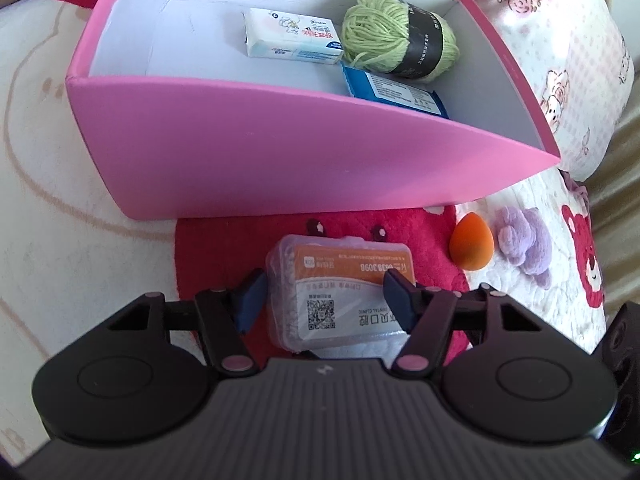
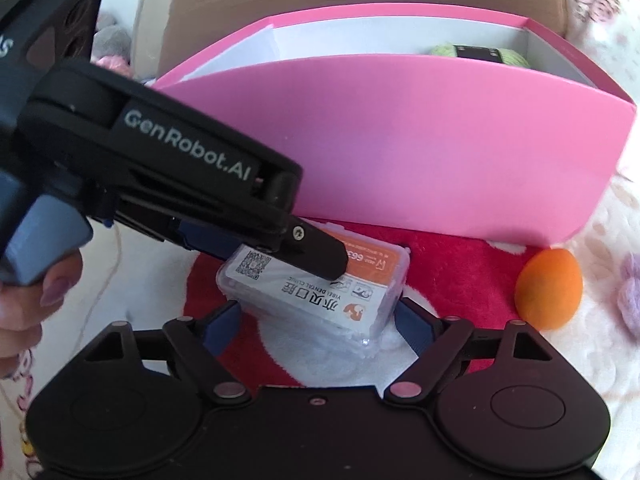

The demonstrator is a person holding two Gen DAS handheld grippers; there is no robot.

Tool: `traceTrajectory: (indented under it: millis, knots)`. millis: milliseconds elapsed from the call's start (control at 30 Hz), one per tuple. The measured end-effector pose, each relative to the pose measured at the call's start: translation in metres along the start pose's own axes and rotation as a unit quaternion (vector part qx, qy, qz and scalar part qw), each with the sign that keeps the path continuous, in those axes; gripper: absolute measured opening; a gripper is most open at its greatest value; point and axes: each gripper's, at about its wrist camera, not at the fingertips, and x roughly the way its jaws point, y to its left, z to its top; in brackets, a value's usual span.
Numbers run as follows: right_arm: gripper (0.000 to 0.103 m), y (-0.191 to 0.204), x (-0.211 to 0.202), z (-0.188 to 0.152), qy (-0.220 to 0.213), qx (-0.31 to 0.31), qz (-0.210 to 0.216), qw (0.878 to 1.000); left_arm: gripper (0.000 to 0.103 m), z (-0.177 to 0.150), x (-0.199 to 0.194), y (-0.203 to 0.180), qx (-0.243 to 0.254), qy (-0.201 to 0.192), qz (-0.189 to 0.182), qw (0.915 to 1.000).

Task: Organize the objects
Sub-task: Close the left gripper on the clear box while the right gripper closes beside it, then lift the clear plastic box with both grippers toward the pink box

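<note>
A clear plastic box (image 1: pixel 344 296) with an orange and white label lies low over a red mat (image 1: pixel 224 248), in front of the pink box (image 1: pixel 240 152). My left gripper (image 1: pixel 324 302) is shut on it, with its blue pads (image 1: pixel 250 304) against the box's two ends. From the right wrist view the left gripper (image 2: pixel 280 254) reaches in from the left across the clear box (image 2: pixel 304 300). My right gripper (image 2: pixel 318 324) is open, its pads standing just clear of the box on either side.
The pink box (image 2: pixel 400 140) holds green yarn (image 1: pixel 384 36), a white tissue pack (image 1: pixel 292 38) and a blue packet (image 1: pixel 392 88). An orange makeup sponge (image 1: pixel 471 242) and a purple plush (image 1: pixel 524 240) lie to the right. A hand (image 2: pixel 24 308) holds the left gripper.
</note>
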Motion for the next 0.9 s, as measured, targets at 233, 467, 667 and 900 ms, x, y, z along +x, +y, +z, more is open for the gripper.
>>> traceTrajectory:
  millis: [233, 467, 667, 900]
  knots:
    - [0.090, -0.003, -0.010, 0.000, -0.002, 0.007, 0.002, 1.000, 0.063, -0.002, -0.006, -0.003, 0.015, 0.003, -0.005, 0.9999]
    - [0.090, 0.008, -0.017, -0.006, 0.002, -0.025, -0.015, 1.000, 0.064, -0.011, -0.012, -0.005, 0.026, 0.001, 0.006, 0.9996]
    - [0.089, 0.011, -0.034, -0.007, 0.002, -0.026, -0.013, 1.000, 0.063, -0.018, -0.024, -0.009, 0.038, 0.000, 0.003, 0.9993]
    - [0.088, 0.027, -0.058, 0.010, 0.015, -0.020, -0.019, 1.000, 0.063, -0.027, -0.049, -0.020, 0.053, -0.003, -0.008, 0.9986]
